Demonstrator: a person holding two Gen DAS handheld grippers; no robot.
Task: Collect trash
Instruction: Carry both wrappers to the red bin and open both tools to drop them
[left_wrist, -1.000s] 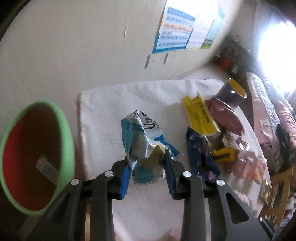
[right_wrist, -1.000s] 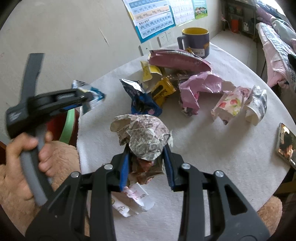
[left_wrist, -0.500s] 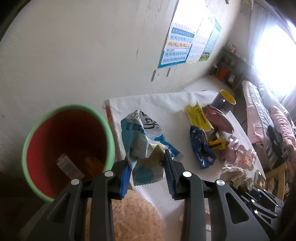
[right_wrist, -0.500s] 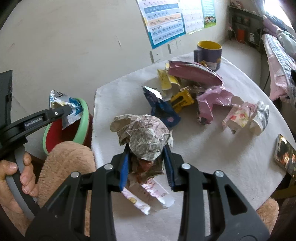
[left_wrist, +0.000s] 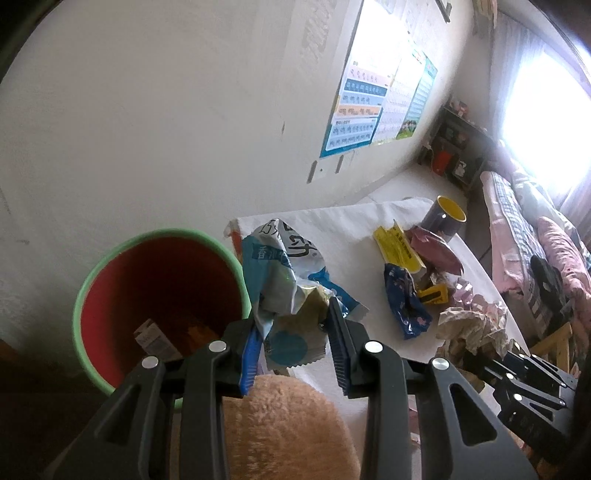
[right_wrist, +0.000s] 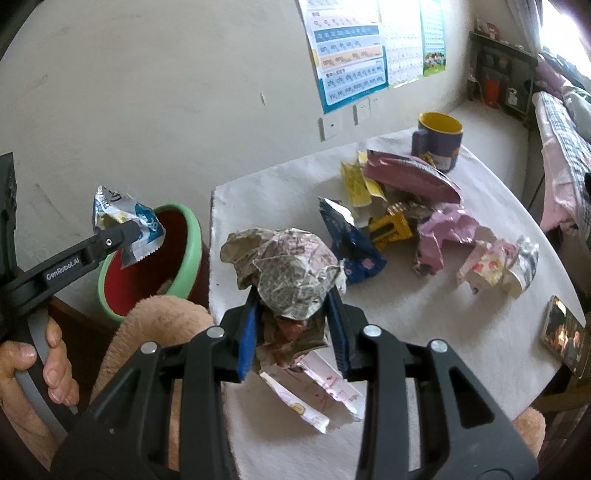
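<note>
Pinching a blue wrapper (left_wrist: 284, 280), the left claw (left_wrist: 293, 345) hangs beside the bin (left_wrist: 88, 295); the right claw (right_wrist: 291, 332) grips crumpled paper (right_wrist: 291, 269).

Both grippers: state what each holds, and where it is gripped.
Left gripper pinches the blue-and-white snack wrapper at its lower crumpled end. Right gripper clamps the crumpled newspaper wad around its lower half.
</note>
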